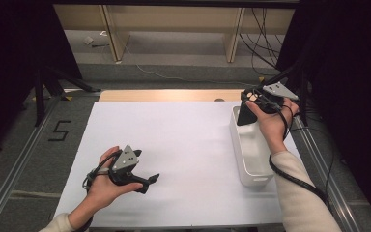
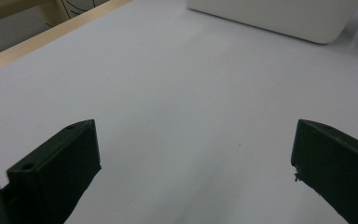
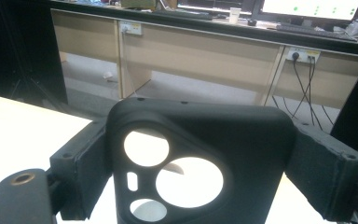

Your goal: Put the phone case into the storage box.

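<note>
- The right gripper (image 1: 247,112) is clamped on a matte black phone case with round camera cut-outs (image 3: 200,158); its jaws press the case's two side edges and hold it upright, probably because a thin flexible shell is easiest to pinch across its width.
- The case hangs over the far end of the long white plastic bin with rounded corners (image 1: 245,166), just above its rim, so I judge it is being lifted from the bin or lowered into it.
- The left gripper (image 1: 147,182) rests well to the left of the bin, low over the smooth white tabletop (image 1: 174,140), jaws spread wide and empty, apparently waiting.
</note>
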